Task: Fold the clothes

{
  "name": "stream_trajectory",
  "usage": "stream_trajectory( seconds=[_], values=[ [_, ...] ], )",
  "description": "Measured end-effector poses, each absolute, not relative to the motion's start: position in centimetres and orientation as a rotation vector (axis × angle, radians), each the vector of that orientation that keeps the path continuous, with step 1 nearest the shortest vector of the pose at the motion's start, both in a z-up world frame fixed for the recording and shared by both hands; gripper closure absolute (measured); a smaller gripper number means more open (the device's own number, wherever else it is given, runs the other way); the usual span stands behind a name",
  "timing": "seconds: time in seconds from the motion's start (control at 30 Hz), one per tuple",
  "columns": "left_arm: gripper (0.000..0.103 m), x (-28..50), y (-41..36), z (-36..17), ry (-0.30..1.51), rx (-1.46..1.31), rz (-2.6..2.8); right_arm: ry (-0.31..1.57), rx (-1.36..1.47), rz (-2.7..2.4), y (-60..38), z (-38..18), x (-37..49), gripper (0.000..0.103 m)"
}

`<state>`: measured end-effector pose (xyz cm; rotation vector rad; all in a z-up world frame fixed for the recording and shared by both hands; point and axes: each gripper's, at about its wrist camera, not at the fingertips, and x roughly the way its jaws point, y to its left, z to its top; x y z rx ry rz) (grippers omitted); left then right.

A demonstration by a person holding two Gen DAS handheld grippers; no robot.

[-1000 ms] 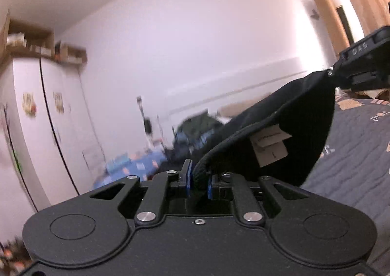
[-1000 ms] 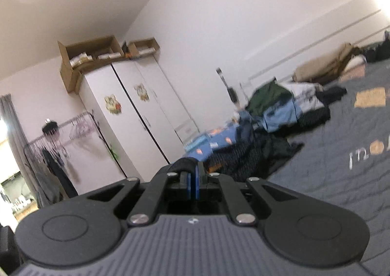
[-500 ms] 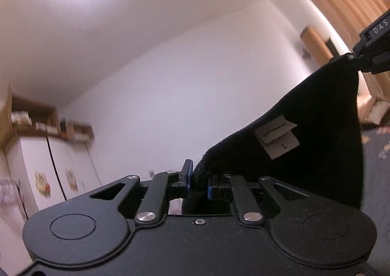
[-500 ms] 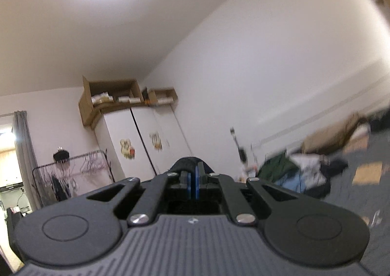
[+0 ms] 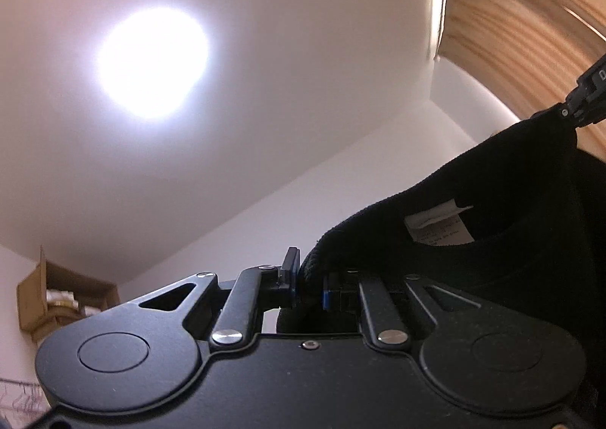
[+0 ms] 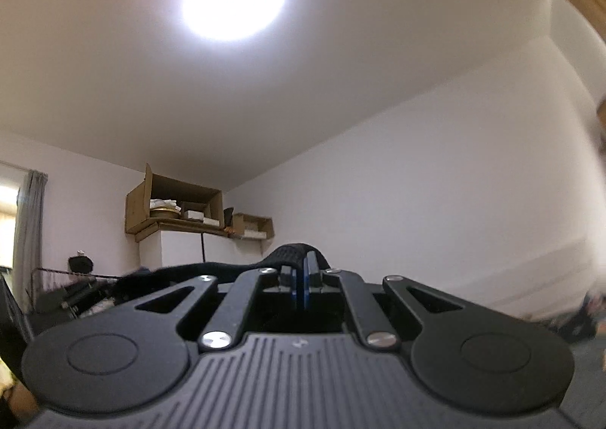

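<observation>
The left gripper [image 5: 308,285] tilts upward, its jaws nearly together and pinched on a thick fold of the black garment [image 5: 473,262] that fills the gap between the blue pads. The right gripper [image 6: 301,283] also points above level, its jaws pressed tight on a thin edge of the same dark cloth, which bulges just past the tips. Up and to the right of the left gripper's jaws, what appears to be the right gripper's body holds the fabric's far corner.
</observation>
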<state>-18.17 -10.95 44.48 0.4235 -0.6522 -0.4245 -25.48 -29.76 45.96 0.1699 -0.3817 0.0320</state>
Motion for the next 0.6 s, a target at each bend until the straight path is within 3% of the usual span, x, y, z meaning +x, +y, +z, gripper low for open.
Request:
stream_trajectory(
  seconds=[0.33, 0.6],
  values=[
    [0.091, -14.4, -18.4, 41.7, -0.598, 0.526, -0.469, -0.296, 0.175, -0.092, -33.3, 45.6, -22.5, 0.1],
    [0.091, -1.1, -28.4, 34.2, -0.371, 0.621, -0.545, -0.067, 0.242, -0.219, -40.6, 37.2, -9.8, 0.1]
  ],
)
